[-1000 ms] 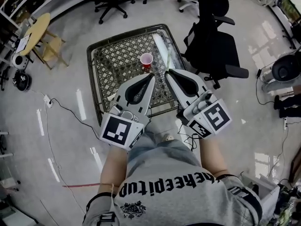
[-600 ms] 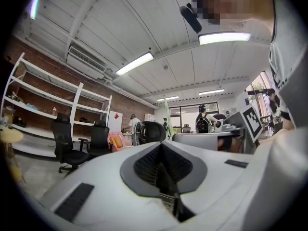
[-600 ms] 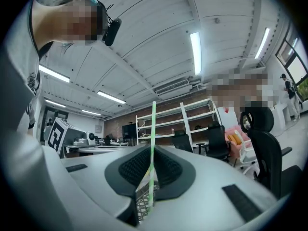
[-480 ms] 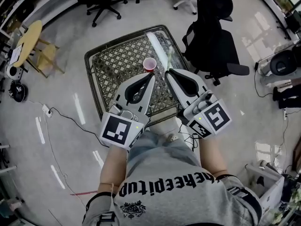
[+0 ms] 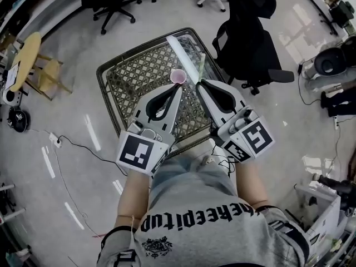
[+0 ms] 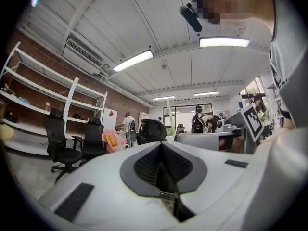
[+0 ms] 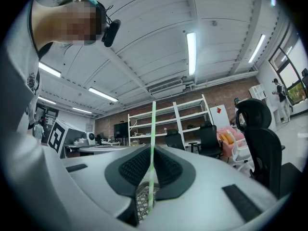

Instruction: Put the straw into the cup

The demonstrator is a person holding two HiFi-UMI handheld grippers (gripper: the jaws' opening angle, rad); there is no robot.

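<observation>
The right gripper (image 7: 150,148) has its fingers pressed together on the thin pale green straw (image 7: 153,124), which is pinched near its lower end and rises almost straight up from between the fingertips; a short piece of it shows below the pinch, over the lattice of the table top. The left gripper (image 6: 161,146) has its fingers closed against each other with nothing between them. In the head view both grippers reach forward side by side over the near part of the woven table (image 5: 130,74), their tips near each other. The pink cup (image 5: 178,76) stands upright on the table just beyond the left gripper's fingertips and just to the left of the right gripper's fingertips. The straw is outside the cup, to its right and not touching it. A black office chair (image 5: 250,43) stands on the floor beyond the right fingers, beside the table's right edge.
</observation>
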